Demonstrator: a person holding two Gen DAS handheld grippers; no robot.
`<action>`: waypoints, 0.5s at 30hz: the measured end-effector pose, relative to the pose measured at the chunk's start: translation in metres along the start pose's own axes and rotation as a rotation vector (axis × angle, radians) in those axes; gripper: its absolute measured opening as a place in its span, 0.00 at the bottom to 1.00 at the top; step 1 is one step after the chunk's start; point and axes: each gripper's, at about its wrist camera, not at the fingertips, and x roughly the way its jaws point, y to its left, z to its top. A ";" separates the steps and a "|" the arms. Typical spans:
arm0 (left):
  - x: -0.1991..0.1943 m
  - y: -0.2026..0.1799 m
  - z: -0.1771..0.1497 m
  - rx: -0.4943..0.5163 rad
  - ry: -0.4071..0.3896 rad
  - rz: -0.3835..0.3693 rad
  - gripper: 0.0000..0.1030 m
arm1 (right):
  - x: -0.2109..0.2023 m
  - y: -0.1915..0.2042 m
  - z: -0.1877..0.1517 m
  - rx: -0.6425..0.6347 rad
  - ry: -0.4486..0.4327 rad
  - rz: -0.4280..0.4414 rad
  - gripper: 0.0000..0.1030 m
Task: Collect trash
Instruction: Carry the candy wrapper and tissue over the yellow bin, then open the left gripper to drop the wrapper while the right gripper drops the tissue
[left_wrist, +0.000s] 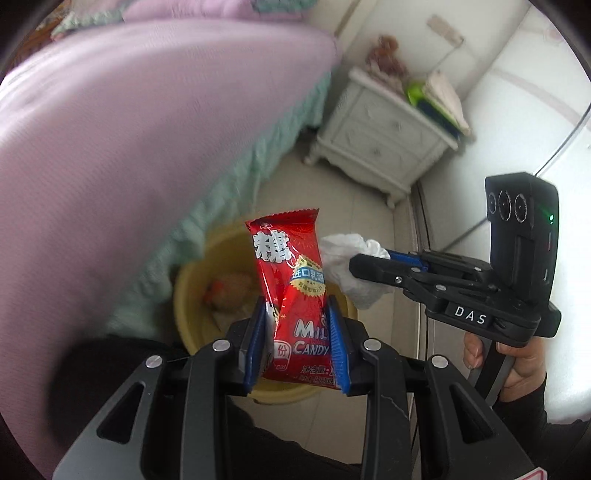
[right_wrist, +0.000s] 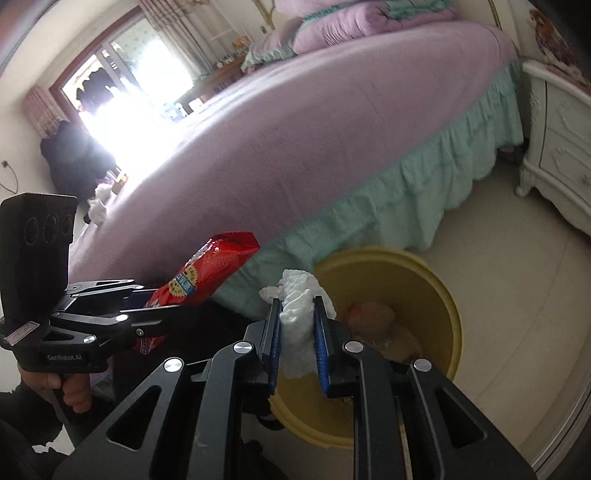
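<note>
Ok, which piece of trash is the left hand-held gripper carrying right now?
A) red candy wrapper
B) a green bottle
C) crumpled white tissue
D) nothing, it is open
A: the left hand-held gripper is clamped on the red candy wrapper, while the right hand-held gripper holds the white tissue above the yellow bin.

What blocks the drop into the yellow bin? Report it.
Nothing visible. The left tongs hold the red candy wrapper and the right tongs hold the white tissue, both above the open yellow bin, which already contains some trash.
</note>
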 end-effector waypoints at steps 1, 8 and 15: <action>0.009 -0.001 -0.004 -0.002 0.023 -0.001 0.31 | 0.002 -0.004 -0.005 0.012 0.010 -0.006 0.16; 0.043 -0.003 -0.018 -0.014 0.111 -0.001 0.31 | 0.012 -0.026 -0.026 0.068 0.056 -0.061 0.16; 0.055 0.001 -0.017 -0.023 0.134 0.020 0.31 | 0.026 -0.038 -0.029 0.093 0.096 -0.064 0.22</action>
